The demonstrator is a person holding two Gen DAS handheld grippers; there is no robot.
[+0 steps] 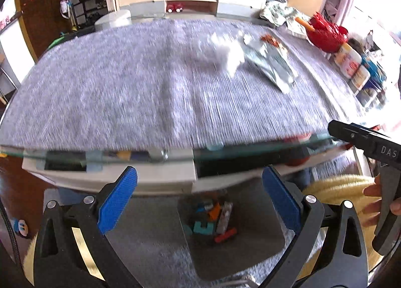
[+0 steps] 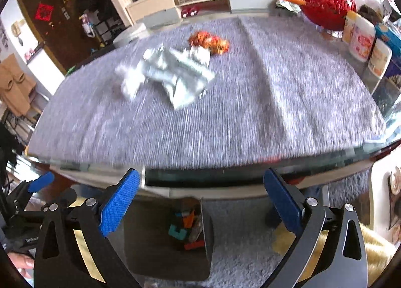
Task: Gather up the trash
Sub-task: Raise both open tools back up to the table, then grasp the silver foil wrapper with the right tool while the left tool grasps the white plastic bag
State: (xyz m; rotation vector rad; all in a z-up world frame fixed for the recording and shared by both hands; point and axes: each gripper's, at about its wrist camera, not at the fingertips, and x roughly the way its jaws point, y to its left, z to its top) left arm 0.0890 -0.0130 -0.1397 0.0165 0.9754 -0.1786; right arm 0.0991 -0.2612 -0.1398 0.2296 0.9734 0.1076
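Observation:
A silver foil wrapper [image 2: 180, 76] [image 1: 272, 66], a crumpled white tissue [image 2: 131, 80] [image 1: 229, 52] and an orange-red snack wrapper [image 2: 209, 41] [image 1: 273, 40] lie together on the grey cloth of the table [image 2: 250, 117] [image 1: 125, 92]. A grey bin [image 1: 230, 233] [image 2: 170, 238] with colourful trash inside stands on the floor below the table's near edge. My left gripper [image 1: 200, 197] and my right gripper [image 2: 200, 200] are both open and empty, held in front of the table edge above the bin. Both views are motion-blurred.
A red basket [image 2: 328, 7] [image 1: 325, 32], several jars [image 2: 363, 42] and boxes crowd the table's right end. The glass table edge [image 1: 175, 152] is just ahead of the fingers. The other gripper's black body [image 1: 376, 147] shows at the right of the left view.

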